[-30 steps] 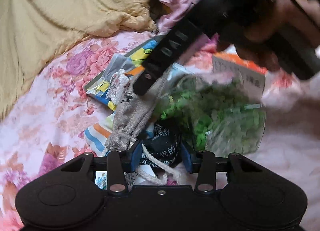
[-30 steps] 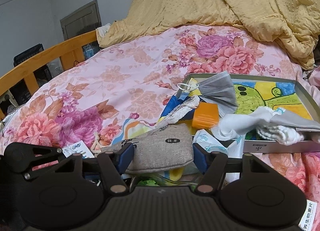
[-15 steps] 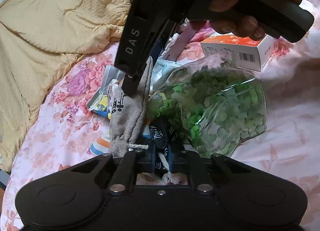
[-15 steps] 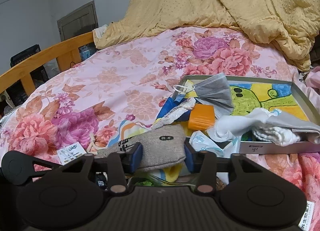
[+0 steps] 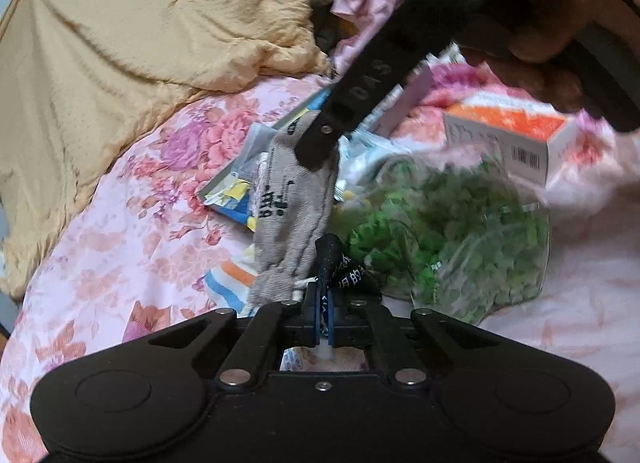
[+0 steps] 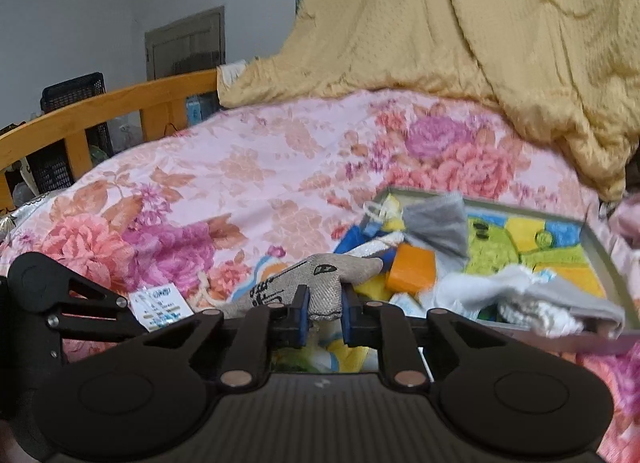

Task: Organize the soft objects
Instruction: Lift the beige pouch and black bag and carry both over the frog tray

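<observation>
A grey linen drawstring pouch (image 5: 292, 215) with black print hangs over the floral bed; it also shows in the right wrist view (image 6: 320, 287). My right gripper (image 6: 323, 313) is shut on the pouch's upper part; its finger (image 5: 320, 143) shows from above in the left wrist view. My left gripper (image 5: 325, 311) is shut on a black pouch with white print (image 5: 340, 267) and its white cord, just beside the grey pouch's gathered end. A tray (image 6: 608, 263) with a cartoon picture holds a grey face mask (image 6: 436, 219), an orange block (image 6: 412, 273) and white cloths (image 6: 520, 295).
A clear bag of green pieces (image 5: 452, 235) lies right of the pouches. An orange and white box (image 5: 516, 135) lies behind it. A yellow blanket (image 5: 140, 43) is heaped at the back. A wooden bed rail (image 6: 104, 103) runs along the left.
My right gripper has closed on the grey pouch and lifted it. My left gripper has closed fully on the black pouch and its cord.
</observation>
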`<state>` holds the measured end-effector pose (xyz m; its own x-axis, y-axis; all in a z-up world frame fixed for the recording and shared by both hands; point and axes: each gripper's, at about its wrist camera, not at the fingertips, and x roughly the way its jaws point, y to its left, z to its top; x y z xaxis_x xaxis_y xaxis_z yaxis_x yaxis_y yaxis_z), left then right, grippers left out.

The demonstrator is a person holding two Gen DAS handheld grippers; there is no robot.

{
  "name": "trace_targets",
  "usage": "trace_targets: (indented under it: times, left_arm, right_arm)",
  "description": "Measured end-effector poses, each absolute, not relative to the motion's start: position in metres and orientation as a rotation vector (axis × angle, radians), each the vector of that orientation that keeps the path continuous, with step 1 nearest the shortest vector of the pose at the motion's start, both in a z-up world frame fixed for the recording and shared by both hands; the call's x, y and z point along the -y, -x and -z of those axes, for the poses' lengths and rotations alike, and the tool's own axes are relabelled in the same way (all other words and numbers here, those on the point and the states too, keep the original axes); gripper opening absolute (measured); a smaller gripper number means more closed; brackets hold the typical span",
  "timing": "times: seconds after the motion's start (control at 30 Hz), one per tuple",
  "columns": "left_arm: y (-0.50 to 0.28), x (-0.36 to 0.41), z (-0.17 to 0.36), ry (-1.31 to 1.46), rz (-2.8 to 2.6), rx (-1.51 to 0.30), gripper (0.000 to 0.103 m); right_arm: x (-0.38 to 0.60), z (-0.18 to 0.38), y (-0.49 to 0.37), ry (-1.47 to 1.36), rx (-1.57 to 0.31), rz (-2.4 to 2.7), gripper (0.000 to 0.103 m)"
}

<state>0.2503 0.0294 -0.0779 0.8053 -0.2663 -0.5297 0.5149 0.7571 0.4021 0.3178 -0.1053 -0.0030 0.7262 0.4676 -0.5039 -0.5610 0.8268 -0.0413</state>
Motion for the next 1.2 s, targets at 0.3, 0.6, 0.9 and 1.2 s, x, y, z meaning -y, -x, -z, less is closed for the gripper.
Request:
trace_targets:
  times: [0.3, 0.6, 0.9, 1.2]
  left_arm:
    - [-0.246, -0.055, 0.048, -0.328, 0.42, -0.451, 0.002]
    - [-0.244, -0.068, 0.027, -0.12, 0.411, -0.405, 0.002]
    - [-0.265, -0.071, 0.004, 0.046, 0.42, -0.372, 0.002]
    - [-0.326, -0.053, -0.017, 0.086, 0.386, -0.368, 0.002]
  right_arm:
    - [0.114, -0.023, -0.309, 0.171, -0.391, -0.597, 0.016]
    - [0.125, -0.051, -0.307, 0.137, -0.285, -0.601, 0.016]
    - [0.166, -0.076, -0.346, 0.019, -0.208, -0.528, 0.016]
    - [0.21, -0.074, -0.395, -0.053, -0.21, -0.413, 0.015]
